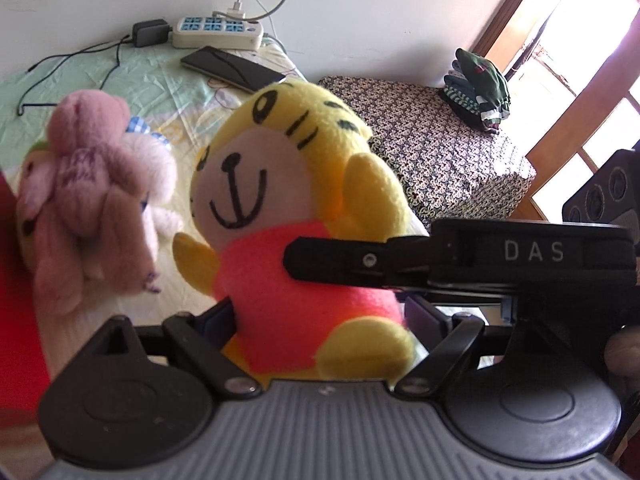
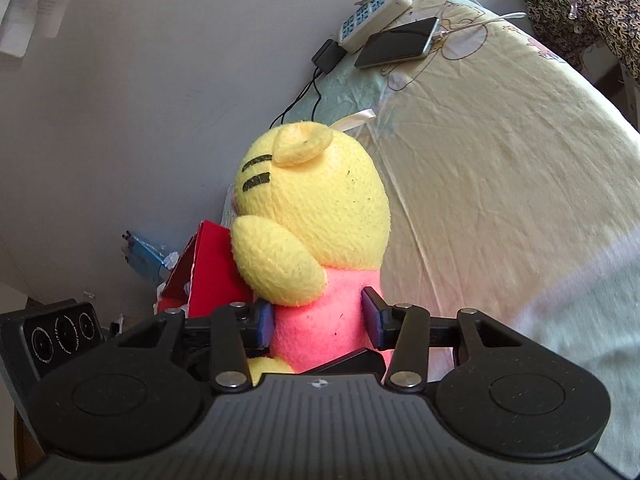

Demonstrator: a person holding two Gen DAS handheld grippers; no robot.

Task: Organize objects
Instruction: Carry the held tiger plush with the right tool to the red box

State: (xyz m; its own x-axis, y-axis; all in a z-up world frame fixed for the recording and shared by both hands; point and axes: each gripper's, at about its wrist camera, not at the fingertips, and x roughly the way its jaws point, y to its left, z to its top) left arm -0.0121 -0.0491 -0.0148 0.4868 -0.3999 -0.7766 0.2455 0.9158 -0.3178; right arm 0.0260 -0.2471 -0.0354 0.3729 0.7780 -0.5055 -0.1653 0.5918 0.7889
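Plush tiger [image 1: 304, 216], yellow with a pink shirt and black stripes, sits between the fingers of both hand-held grippers at once. In the left wrist view the left gripper [image 1: 320, 318] has its blue-padded fingers pressed into either side of the pink body low down, and the toy faces up and to the left, tilted. The right gripper's black finger [image 1: 340, 258] reaches in from the right and lies across the pink shirt. In the right wrist view the right gripper [image 2: 318, 320] closes narrowly on the tiger's [image 2: 312, 216] pink waist from behind, pads dented into the fabric on both sides; the toy stands nearly upright there, its back to the camera.

A red box [image 2: 208, 268] stands just beside the tiger on the left, touching or nearly touching its arm. In the left view a pink plush bear [image 1: 88, 184] and other soft toys are piled against a red edge [image 1: 16, 300] at the far left; whether they lie inside the box cannot be told.

Behind, on the pale bedsheet [image 2: 500, 200], lie a power strip [image 1: 218, 32], a black adapter [image 1: 150, 32] and a phone [image 1: 234, 67]. Folded clothes [image 1: 478, 88] rest on a patterned cover [image 1: 436, 144].
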